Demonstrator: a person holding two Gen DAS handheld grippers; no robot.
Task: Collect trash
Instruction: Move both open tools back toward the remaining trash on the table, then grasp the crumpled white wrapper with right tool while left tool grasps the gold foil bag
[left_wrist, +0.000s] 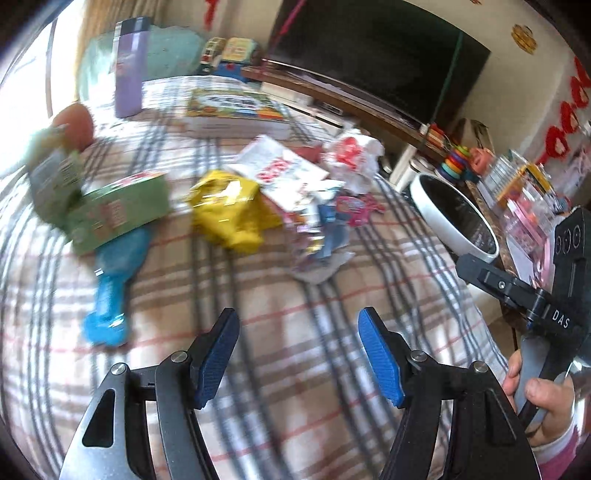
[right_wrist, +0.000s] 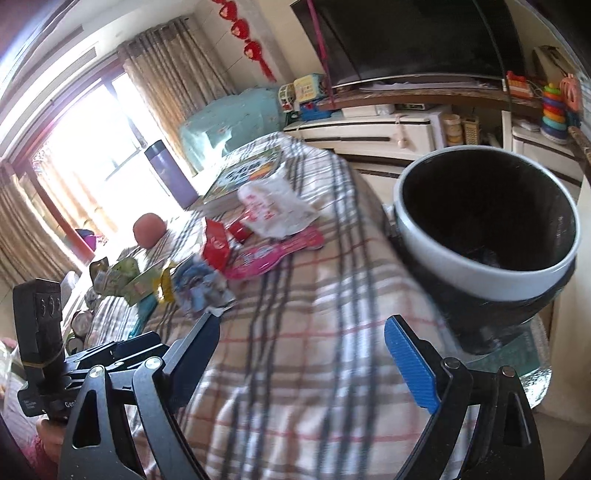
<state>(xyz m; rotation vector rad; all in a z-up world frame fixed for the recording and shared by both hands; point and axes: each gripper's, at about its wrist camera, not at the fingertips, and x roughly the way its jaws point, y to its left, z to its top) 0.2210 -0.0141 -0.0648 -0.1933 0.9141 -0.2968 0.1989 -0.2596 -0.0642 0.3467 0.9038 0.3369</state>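
Note:
Trash lies in a heap on the plaid-covered table (left_wrist: 280, 369): a yellow wrapper (left_wrist: 229, 210), white paper with red print (left_wrist: 284, 173), a crumpled white and red bag (left_wrist: 352, 155), and pink and blue wrappers (left_wrist: 325, 229). A green box (left_wrist: 118, 210) and a blue packet (left_wrist: 109, 291) lie to the left. My left gripper (left_wrist: 297, 314) is open over bare cloth short of the heap, holding nothing. My right gripper (right_wrist: 303, 319) is wide open and empty. A black bin with a white rim (right_wrist: 487, 236) stands just beyond its right finger. The same heap (right_wrist: 258, 229) lies further back on the left.
A purple bottle (left_wrist: 129, 66), an orange ball (left_wrist: 74, 122) and a stack of books (left_wrist: 236, 110) sit at the far side of the table. A TV (left_wrist: 376, 55) on a low cabinet with toys stands behind. The hand holding the right gripper (left_wrist: 535, 402) shows at the right edge.

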